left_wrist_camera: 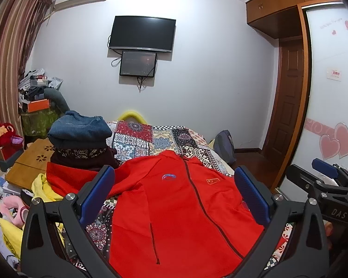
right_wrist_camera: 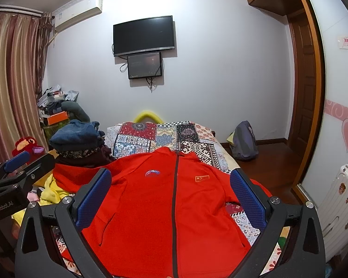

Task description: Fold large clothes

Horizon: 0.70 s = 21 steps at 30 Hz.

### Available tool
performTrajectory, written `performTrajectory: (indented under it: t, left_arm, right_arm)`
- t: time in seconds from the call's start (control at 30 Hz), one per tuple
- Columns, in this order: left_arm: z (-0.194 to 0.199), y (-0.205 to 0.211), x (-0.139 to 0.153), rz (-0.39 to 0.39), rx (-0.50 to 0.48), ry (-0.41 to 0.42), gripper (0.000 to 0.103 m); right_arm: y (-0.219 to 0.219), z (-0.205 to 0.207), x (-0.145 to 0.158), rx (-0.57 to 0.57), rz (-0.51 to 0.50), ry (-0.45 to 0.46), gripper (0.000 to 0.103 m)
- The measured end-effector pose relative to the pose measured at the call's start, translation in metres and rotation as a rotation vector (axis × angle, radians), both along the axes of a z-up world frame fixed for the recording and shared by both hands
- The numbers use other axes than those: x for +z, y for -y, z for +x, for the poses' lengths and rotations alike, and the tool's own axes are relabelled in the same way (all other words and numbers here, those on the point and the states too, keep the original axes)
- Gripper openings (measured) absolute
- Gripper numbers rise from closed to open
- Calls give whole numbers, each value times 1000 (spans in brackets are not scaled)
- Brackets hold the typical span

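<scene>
A red jacket (left_wrist_camera: 174, 208) of soft, fleece-like cloth lies spread flat on a patchwork bedcover (left_wrist_camera: 150, 139), its dark zipper closed. The left gripper (left_wrist_camera: 174, 197) and the right gripper (right_wrist_camera: 171, 197) both stand wide apart, empty — the jacket lies below and between their blue ribbed pads (left_wrist_camera: 97, 197). Only the right view shows a white suitcase (right_wrist_camera: 338, 208); only the left shows a wooden board (left_wrist_camera: 30, 162).
</scene>
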State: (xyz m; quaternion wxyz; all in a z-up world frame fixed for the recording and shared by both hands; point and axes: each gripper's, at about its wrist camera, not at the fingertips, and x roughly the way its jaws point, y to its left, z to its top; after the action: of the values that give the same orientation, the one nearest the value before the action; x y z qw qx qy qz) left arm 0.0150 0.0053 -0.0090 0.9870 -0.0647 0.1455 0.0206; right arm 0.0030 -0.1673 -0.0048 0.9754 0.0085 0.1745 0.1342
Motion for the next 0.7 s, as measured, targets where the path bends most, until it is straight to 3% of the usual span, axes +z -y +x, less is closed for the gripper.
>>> performTrajectory:
  t: [0.3,0.53,0.7]
  left_arm:
    - [32,-29,-13,-13,63,-52,103]
    - [72,-79,-32,-54,148,-126,103]
    - [110,-129,-55,-110,169,-235,103]
  right_arm:
    - [-9,24,-9,-13,-18,-32,102]
    - [-12,66,-24,-37,-41,-84,102]
    - [-17,103,-38,-34,-75,-130,102]
